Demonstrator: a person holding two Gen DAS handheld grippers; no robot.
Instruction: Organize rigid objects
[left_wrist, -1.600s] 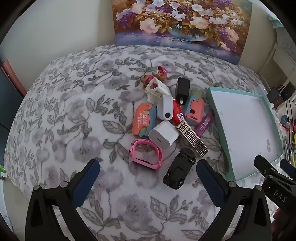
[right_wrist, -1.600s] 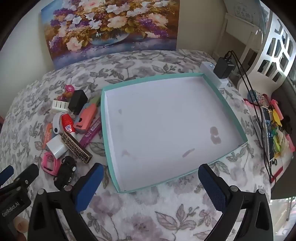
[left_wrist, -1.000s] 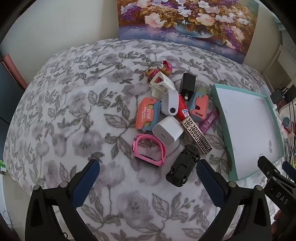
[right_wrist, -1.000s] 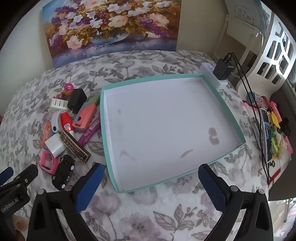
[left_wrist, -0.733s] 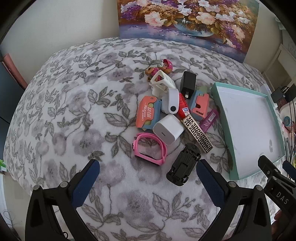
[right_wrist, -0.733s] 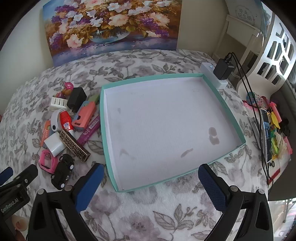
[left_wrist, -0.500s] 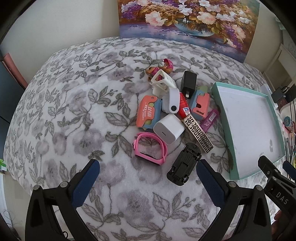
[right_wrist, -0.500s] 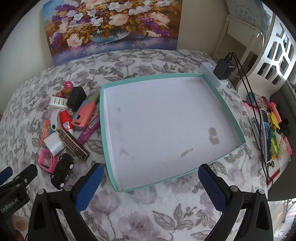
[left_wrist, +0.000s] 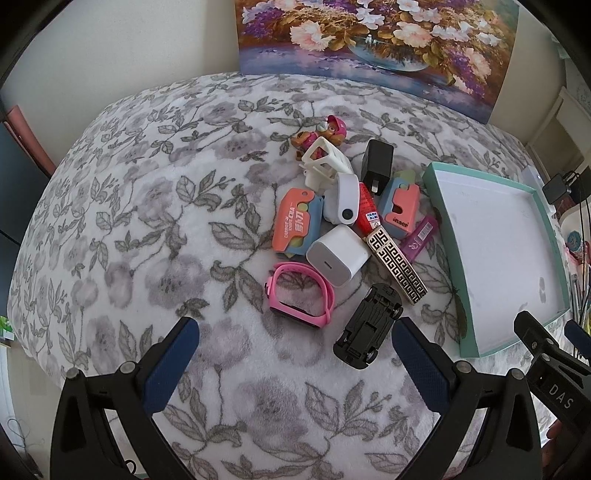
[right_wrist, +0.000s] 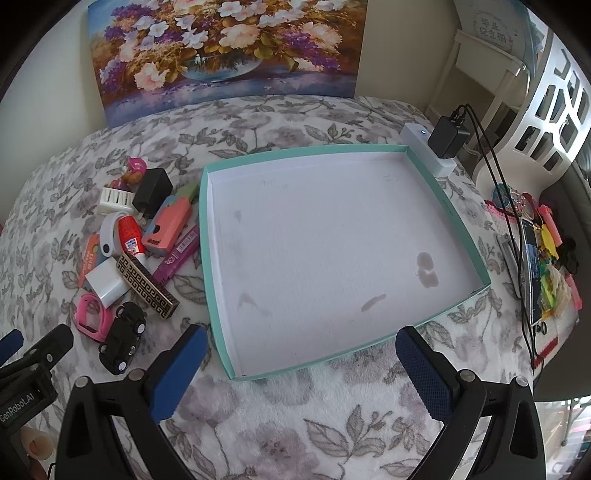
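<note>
A heap of small rigid objects lies on the flowered bedspread: a black toy car (left_wrist: 369, 325), a pink watch band (left_wrist: 299, 299), a white charger cube (left_wrist: 338, 254), a patterned bar (left_wrist: 397, 266), orange-blue cutters (left_wrist: 295, 223), a black plug (left_wrist: 376, 162) and a toy figure (left_wrist: 321, 134). A teal shallow box (right_wrist: 465, 236) with a white, empty floor sits to their right. My left gripper (left_wrist: 295, 354) hangs open just short of the car and band. My right gripper (right_wrist: 299, 354) hangs open over the box's near rim. Neither holds anything.
A flower painting (right_wrist: 229, 48) leans on the wall behind the bed. A white power strip with a black adapter (right_wrist: 448, 138) and cables lies past the box's far right corner. Colourful clutter (right_wrist: 546, 258) fills the right edge. The bedspread's left half (left_wrist: 129, 221) is bare.
The left gripper has drifted slightly, so the heap sits a little lower and closer in its view. The right view has barely shifted. Both grippers stay open and empty.
</note>
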